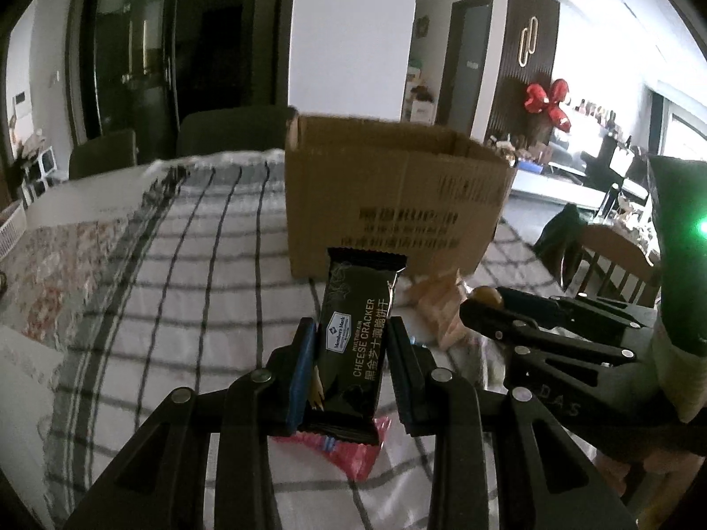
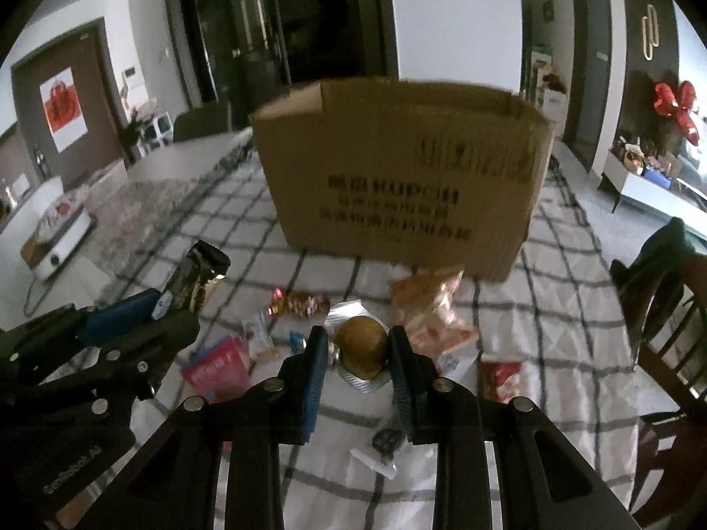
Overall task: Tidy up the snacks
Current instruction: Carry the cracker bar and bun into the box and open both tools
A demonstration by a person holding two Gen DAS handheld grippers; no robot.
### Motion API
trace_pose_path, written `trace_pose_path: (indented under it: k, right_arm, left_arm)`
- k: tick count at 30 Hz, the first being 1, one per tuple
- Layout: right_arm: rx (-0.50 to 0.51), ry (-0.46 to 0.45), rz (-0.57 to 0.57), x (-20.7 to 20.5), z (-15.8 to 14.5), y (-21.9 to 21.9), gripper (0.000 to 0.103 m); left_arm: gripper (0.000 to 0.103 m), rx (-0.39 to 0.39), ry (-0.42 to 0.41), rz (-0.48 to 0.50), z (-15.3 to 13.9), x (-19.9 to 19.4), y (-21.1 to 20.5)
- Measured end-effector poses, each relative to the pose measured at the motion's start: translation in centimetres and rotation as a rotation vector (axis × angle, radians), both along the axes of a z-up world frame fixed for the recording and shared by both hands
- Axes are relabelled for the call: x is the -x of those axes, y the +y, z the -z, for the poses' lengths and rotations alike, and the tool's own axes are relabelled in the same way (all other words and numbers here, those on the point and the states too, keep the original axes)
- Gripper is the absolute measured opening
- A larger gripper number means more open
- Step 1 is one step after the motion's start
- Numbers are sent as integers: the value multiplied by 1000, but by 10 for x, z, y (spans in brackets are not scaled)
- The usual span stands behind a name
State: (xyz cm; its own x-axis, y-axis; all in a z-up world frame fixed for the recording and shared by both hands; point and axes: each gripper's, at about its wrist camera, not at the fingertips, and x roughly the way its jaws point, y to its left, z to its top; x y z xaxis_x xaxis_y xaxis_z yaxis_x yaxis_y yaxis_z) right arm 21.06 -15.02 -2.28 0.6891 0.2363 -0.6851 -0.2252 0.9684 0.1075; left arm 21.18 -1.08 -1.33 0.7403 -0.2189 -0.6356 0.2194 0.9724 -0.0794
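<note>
Here, cracker packet (image 1: 353, 344) upright between left gripper (image 1: 351, 331) jaws — clamped, box (image 1: 389, 194) beyond

The left gripper (image 1: 351, 344) clamps a black cheese cracker packet (image 1: 358, 344) upright between its two fingers, above a checked tablecloth (image 1: 176, 300). Under the packet lies a red wrapper (image 1: 353, 450). A cardboard box (image 1: 389, 194) stands open just behind. To the right, the right gripper (image 1: 486, 304) pinches a small brown round snack (image 1: 485, 295), beside a pale pink bag (image 1: 446, 309).
</note>
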Motion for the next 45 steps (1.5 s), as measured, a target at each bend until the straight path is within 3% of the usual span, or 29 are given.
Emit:
trace_pose_path:
  k: [5, 24, 33, 45]
  right_arm:
    - [-32, -60, 30, -2, -27, -8, 29]
    - [-60, -235, 91, -40, -111, -27, 29]
    - [-44, -226, 91, -77, -123, -34, 29]
    - [-4, -156, 98, -129, -114, -40, 29]
  left_arm:
    - [32, 39, -26, 23, -23, -11, 2]
    - [32, 4, -170, 94, -103, -64, -17]
    - [32, -18, -151, 122, -116, -111, -29]
    - [32, -7, -60, 144, -104, -175, -43]
